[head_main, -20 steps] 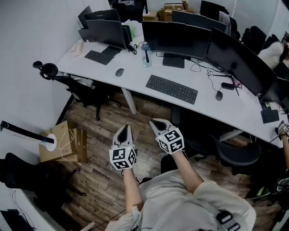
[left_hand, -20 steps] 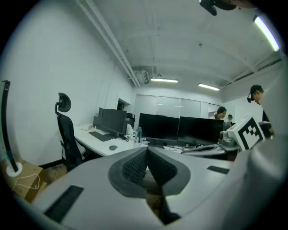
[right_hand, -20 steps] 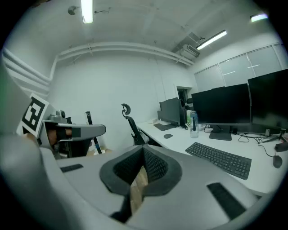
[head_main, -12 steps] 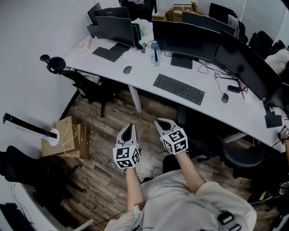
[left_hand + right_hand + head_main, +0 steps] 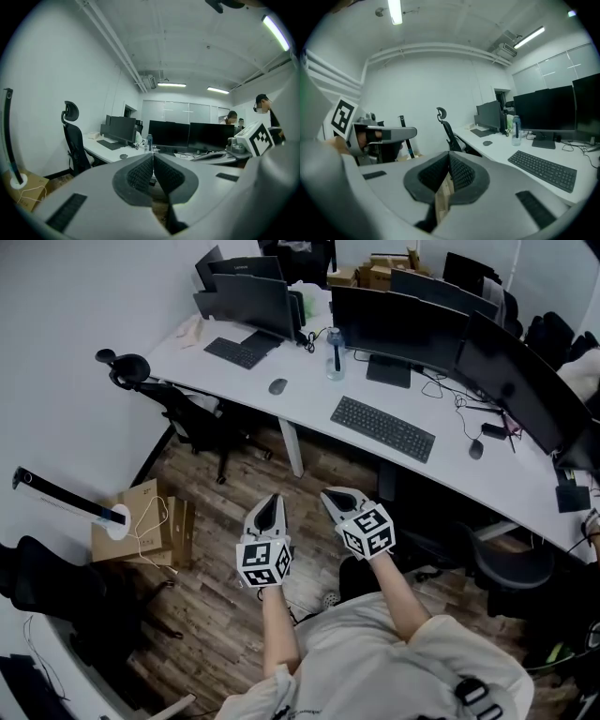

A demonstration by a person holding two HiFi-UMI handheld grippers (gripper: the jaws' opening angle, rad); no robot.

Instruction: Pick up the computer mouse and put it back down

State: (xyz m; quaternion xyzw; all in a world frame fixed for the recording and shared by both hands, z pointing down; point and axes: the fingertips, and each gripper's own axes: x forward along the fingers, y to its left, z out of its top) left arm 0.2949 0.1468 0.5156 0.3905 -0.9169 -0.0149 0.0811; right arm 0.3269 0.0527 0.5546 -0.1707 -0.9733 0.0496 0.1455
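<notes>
Mouse count: two. Nearer one, grey mouse, is a smooth low oval dome sitting flat on the white desk, between the small black keyboard and the clear water bottle, touching neither. It is just left of the long black keyboard. Second one, dark mouse, sits further right on the same top with loose cables near it. Keyboards: two flat rectangles. Bottle: one, upright. Three large dark monitors in the near row, with more behind. Two black office chairs, one at the desk's left end and one at the lower right. One brown cardboard box on the wood-plank floor. Left gripper and right gripper are both over the floor in front of the person, well apart from either mouse. Each carries one marker cube. Both sets of jaws are pressed together with nothing between them, and the pads are black ribbed rubber in pale plastic shells.
</notes>
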